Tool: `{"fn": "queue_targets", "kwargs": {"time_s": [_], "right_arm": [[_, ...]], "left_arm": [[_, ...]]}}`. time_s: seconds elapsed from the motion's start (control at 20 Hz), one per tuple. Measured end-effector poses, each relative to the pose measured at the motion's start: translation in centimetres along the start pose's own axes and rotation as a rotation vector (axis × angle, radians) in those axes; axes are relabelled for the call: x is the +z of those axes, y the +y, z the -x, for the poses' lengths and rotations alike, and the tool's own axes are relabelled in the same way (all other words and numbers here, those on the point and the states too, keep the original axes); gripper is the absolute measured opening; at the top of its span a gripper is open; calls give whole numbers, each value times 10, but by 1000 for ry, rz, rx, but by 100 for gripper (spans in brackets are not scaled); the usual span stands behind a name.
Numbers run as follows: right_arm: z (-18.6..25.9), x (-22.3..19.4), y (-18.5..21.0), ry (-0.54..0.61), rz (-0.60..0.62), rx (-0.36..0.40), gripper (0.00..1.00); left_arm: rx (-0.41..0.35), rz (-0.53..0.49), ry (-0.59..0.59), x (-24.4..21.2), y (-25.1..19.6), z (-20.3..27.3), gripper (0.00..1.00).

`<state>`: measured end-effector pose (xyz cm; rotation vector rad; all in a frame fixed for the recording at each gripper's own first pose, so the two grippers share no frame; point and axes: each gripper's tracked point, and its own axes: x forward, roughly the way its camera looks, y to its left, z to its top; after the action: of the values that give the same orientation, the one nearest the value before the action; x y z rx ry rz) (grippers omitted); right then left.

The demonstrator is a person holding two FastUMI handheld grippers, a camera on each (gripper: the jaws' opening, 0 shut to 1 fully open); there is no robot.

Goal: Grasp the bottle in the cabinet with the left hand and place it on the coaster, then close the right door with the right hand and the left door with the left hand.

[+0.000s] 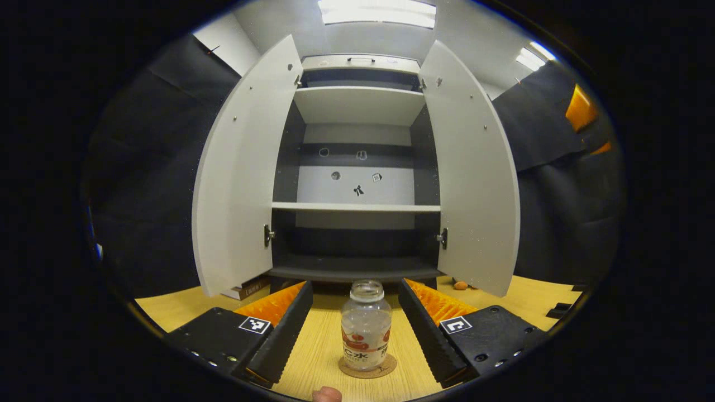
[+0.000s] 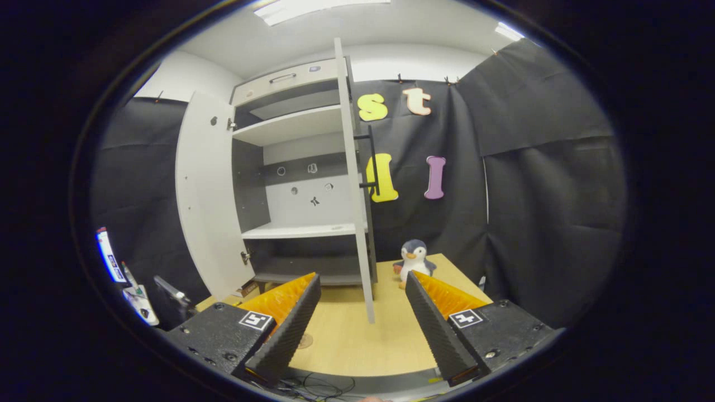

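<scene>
1. Bottle [image 1: 366,326] stands upright on the coaster [image 1: 367,365] on the tabletop [image 1: 318,346].
2. Left hand-held gripper [image 1: 356,318] is wide open around it, not touching.
3. Right hand-held gripper [image 2: 362,312] is open, near the right door [image 2: 353,184] edge.
4. Both cabinet [image 1: 357,106] doors stand open.

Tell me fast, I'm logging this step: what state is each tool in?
Left tool: open, astride the clear plastic bottle on the round cork coaster, not gripping.
Right tool: open, holding nothing.
</scene>
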<state>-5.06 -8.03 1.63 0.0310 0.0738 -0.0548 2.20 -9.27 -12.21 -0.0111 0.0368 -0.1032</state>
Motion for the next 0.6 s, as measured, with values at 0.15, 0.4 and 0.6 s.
{"fn": "queue_targets", "kwargs": {"time_s": [0.15,0.4,0.6], "right_arm": [[-17,24,-9,-72,24,8,100],[-86,99,-64,-221,105,-82,99],[-140,147,-100,-251,90,-166,96]], "left_arm": [[-65,-6,9,49,4,12,94],[-144,-3,44,88,8,35,94],[-156,4,41,99,11,45,98]]}}
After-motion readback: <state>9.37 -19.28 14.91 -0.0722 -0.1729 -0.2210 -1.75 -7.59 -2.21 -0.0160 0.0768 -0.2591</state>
